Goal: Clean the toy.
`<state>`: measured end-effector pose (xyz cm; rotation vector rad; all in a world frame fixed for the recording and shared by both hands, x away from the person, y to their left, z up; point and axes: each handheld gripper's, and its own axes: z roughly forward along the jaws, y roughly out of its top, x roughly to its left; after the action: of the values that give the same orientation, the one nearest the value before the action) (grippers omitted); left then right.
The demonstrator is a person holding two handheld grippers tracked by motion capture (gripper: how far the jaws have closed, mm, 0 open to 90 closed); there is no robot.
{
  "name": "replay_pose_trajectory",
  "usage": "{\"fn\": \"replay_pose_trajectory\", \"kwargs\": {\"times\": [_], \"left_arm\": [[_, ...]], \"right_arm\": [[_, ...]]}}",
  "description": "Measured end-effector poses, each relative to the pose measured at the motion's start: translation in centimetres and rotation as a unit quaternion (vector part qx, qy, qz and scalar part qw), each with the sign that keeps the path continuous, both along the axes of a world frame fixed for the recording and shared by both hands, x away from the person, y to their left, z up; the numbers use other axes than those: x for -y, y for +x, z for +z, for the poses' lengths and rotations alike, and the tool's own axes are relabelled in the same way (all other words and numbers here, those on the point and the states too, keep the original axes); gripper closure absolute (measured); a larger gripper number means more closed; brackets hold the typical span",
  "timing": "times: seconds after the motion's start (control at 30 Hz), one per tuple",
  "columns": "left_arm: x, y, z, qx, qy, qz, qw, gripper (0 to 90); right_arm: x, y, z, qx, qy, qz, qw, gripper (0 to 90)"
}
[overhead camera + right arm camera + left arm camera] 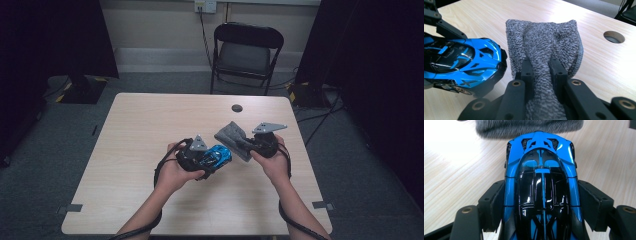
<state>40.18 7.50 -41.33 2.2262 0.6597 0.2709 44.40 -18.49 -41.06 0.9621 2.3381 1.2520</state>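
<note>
High view: left gripper [212, 159] sits just below the middle of the frame, jaws clamped on the sides of a blue and black toy car [216, 156]. Car is lifted off the wooden table [145, 135], nose pointing up-right toward the cloth. Right gripper [248, 143] is right of centre, jaws pinched tight on a grey cloth [232, 137] that sticks out to its upper left. Car and cloth are just beside each other, can't tell from here if they touch.

Left gripper view: toy car [541, 192] runs up the middle of the frame, one black jaw on each flank, pads pressed against the blue bodywork. The grey cloth [529, 127] is a blurred band across the top edge, right at the car's far end (touching or a hair apart, unclear). Table [454, 170] on both sides.

Right gripper view: grey cloth [544, 47] bunched between the two jaws at bottom centre, fanning out wide toward the upper middle. Toy car [461, 65] at the left edge, held by the left gripper [439, 22] coming in from the upper left corner; car end sits just beside the cloth's left edge. A round hole [614, 37] in the table [599, 67] at upper right.

High view background: a black folding chair [246, 52] behind the table, top centre.
</note>
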Motion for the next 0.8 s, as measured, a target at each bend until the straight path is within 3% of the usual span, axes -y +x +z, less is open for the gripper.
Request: {"fn": "replay_pose_trajectory", "kwargs": {"times": [0.5, 0.8], "left_arm": [[-0.8, 0.6, 0.1, 0.002, 0.018, 0.007, 0.9998, 28.3], [-1.1, 1.0, 0.1, 0.004, 0.019, 0.016, 0.9997, 28.4]], "right_arm": [[-1.0, -0.6, -0.1, 0.002, -0.013, 0.061, 0.9980, 76.8], [-0.7, -0.9, -0.2, 0.004, -0.012, 0.072, 0.9973, 76.8]]}}
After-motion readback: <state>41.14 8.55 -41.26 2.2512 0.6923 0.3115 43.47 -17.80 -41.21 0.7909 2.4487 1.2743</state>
